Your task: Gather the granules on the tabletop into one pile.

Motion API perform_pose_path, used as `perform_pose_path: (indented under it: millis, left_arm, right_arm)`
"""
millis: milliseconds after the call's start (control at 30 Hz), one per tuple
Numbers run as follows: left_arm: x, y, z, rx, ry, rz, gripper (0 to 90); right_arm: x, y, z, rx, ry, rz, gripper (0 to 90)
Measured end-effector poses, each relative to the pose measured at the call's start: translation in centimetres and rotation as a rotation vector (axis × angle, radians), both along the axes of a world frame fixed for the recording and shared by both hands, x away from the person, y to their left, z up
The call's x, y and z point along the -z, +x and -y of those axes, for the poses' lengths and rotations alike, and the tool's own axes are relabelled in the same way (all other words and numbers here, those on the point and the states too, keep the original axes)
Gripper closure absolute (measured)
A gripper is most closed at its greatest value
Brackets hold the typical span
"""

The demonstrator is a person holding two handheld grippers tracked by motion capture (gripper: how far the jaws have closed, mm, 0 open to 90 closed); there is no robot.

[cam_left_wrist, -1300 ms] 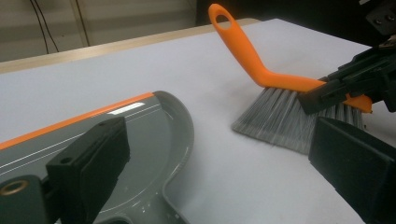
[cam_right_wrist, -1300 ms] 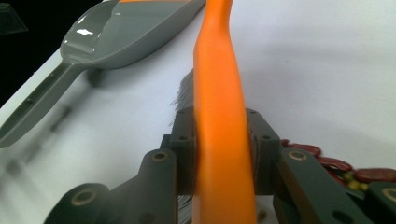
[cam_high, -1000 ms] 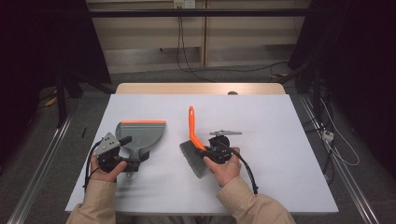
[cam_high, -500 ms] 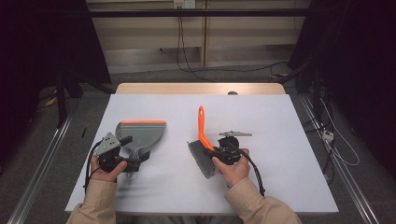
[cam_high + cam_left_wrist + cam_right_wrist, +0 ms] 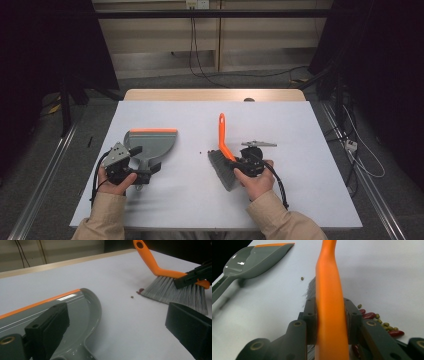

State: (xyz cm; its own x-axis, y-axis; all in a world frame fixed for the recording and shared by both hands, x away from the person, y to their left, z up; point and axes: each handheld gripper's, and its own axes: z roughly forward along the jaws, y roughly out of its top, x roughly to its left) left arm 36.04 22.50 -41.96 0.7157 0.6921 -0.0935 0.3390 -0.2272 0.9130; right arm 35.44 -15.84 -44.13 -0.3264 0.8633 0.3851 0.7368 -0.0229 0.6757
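Sweeping of beans on a white desk [image 5: 300,200]. Right claw [image 5: 239,165] is clamped on the orange plastic handle of a grey-bristled hand brush [image 5: 223,136], whose bristles rest on the desk right of centre; small red and green beans [image 5: 379,319] lie just beside them, one stray bean [image 5: 132,297] apart toward the pan. Left claw [image 5: 145,172] stands with jaws apart beside the neck of the grey plastic dustpan with an orange lip [image 5: 155,140], gripping nothing. Judgement: the pan should be clamped and its lip pressed flat before the brush draws the beans over in short, low strokes, lest they roll or scatter
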Motion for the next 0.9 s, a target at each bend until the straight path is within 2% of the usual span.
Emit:
perform_pose_path:
  millis: [267, 433, 600, 667, 767, 900]
  left_arm:
    - [0.0, 0.0, 0.0, -0.002, -0.001, -0.001, 5.1]
    - [0.0, 0.0, 0.0, 0.0, -0.002, 0.001, 5.2]
    - [0.1, 0.1, 0.1, 0.001, -0.001, -0.002, 5.2]
    - [0.1, 0.2, 0.1, 0.0, -0.003, -0.004, 5.2]
    - [0.1, 0.2, 0.1, 0.0, -0.004, -0.004, 5.2]
    - [0.1, 0.3, 0.0, 0.003, -0.001, -0.002, 5.2]
  right_arm:
    - [-0.1, -0.2, 0.5, 0.011, 0.0, 0.004, 69.8]
    - [-0.4, 0.0, 0.5, 0.016, 0.048, 0.002, 70.5]
    - [-1.3, 0.4, 0.2, 0.014, 0.09, 0.029, 70.6]
    - [-1.7, 0.8, -0.3, 0.012, 0.114, 0.041, 70.7]
    - [-1.9, 1.7, -1.7, -0.004, 0.112, 0.049, 70.7]
    - [-1.5, 2.8, -4.3, -0.024, 0.116, 0.035, 70.7]
